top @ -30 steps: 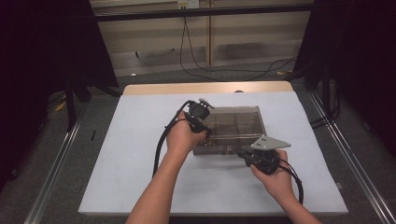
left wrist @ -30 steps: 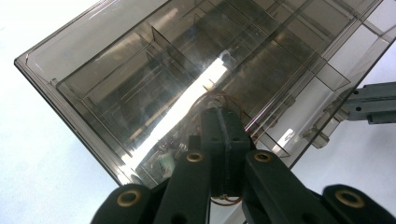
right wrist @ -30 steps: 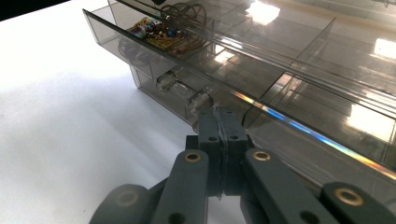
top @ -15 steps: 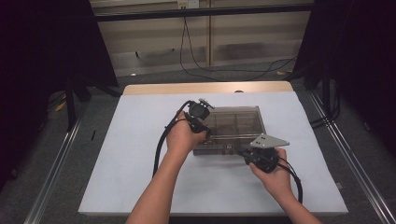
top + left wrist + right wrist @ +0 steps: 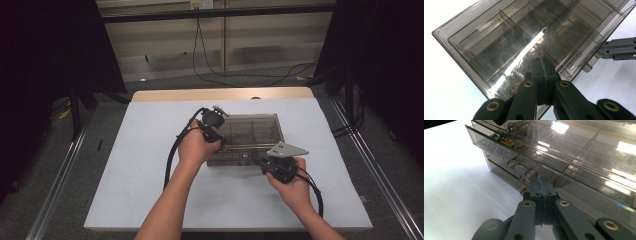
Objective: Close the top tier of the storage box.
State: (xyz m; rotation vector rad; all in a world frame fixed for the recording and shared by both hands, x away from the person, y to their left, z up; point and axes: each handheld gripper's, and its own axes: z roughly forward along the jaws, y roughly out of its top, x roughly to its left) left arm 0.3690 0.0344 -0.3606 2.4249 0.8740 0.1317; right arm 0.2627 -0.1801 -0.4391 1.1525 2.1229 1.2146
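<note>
A smoky clear plastic organiser box [image 5: 252,131] with several compartments lies in the middle of the white table. My left gripper [image 5: 221,136] is shut, its tips resting on the box lid [image 5: 524,32] near the left front corner. In the left gripper view my left gripper [image 5: 542,62] shows its jaws pressed together over a compartment of coiled wire. My right gripper [image 5: 261,161] is shut at the box's front edge. In the right gripper view my right gripper [image 5: 542,181] has its tips against the front wall of the box [image 5: 574,152], by a small latch.
A coiled wire [image 5: 520,126] and a small circuit board [image 5: 504,140] lie in the box's left compartments. The white table [image 5: 150,160] has bare room to the left and in front. Metal rails [image 5: 60,185] run along both sides, and cables lie on the floor behind.
My right gripper has edged slightly toward the box's front edge. The left gripper and the box have stayed put.
</note>
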